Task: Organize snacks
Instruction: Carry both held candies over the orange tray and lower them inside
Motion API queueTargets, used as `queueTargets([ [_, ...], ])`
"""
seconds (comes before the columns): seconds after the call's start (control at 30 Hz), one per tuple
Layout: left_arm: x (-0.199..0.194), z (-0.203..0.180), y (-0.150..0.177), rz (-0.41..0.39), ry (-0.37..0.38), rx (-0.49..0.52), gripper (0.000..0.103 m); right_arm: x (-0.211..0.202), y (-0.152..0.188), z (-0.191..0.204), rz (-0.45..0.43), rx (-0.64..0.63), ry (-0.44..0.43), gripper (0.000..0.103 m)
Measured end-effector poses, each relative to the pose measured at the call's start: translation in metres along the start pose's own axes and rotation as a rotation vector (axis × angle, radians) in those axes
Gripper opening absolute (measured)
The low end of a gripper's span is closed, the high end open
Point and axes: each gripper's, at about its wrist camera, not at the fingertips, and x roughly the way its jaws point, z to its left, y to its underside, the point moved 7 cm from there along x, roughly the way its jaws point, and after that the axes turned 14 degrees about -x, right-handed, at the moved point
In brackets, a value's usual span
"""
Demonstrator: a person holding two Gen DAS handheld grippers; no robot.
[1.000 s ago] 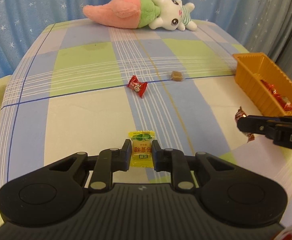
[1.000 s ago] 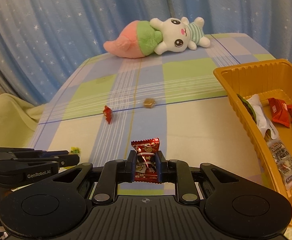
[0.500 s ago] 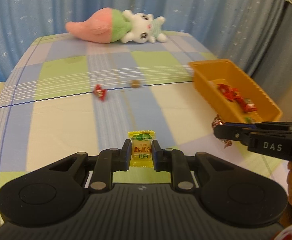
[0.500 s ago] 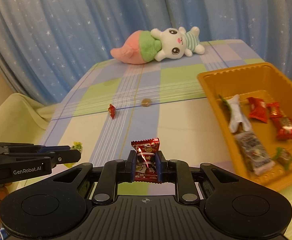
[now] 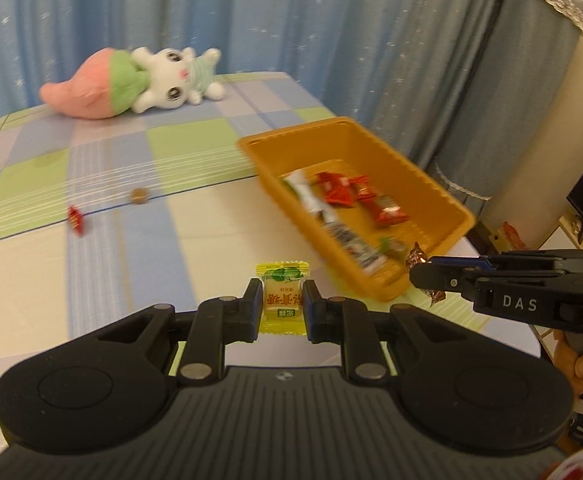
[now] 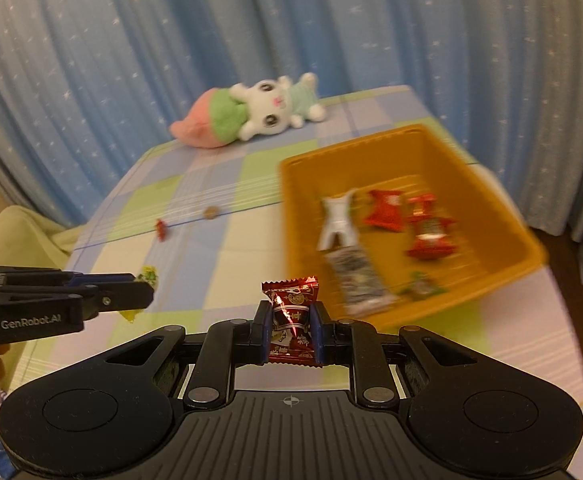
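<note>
Two candies I hold clamped: yellow candy (image 5: 283, 298) in my left gripper (image 5: 282, 307), dark red candy (image 6: 294, 322) in my right gripper (image 6: 291, 330), orange tray (image 6: 503, 276) at frame right.

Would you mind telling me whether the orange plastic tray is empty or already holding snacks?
Holding snacks: the orange plastic tray contains several red wrappers, a white packet and a grey sachet.

Glossy foil red candy (image 6: 293, 320); smooth plastic orange tray (image 6: 487, 280).
</note>
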Motion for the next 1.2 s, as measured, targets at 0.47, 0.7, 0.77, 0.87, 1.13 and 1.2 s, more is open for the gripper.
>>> queueTargets([
  [0.47, 0.038, -0.075, -0.013, -0.033, 0.007, 0.000, 0.019, -0.017, -0.011, -0.096, -0.015, -0.046, 0.054, 0.020],
  [0.7, 0.060, -0.096, -0.023, -0.042, -0.016, -0.012, 0.019, 0.004, -0.018, -0.126, 0.013, -0.077, 0.050, 0.020],
  [0.77, 0.065, -0.100, -0.024, -0.039, -0.024, -0.012, 0.019, 0.011, -0.019, -0.131, 0.029, -0.089, 0.055, 0.021],
  [0.87, 0.074, -0.104, -0.025, -0.030, -0.036, -0.017, 0.019, 0.021, -0.018, -0.137, 0.049, -0.112, 0.058, 0.021],
  [1.13, 0.088, -0.107, -0.025, -0.012, -0.063, -0.026, 0.019, 0.039, -0.016, -0.141, 0.071, -0.147, 0.055, 0.021],
  [1.2, 0.091, -0.107, -0.025, -0.009, -0.068, -0.027, 0.019, 0.040, -0.017, -0.142, 0.058, -0.161, 0.066, 0.021],
])
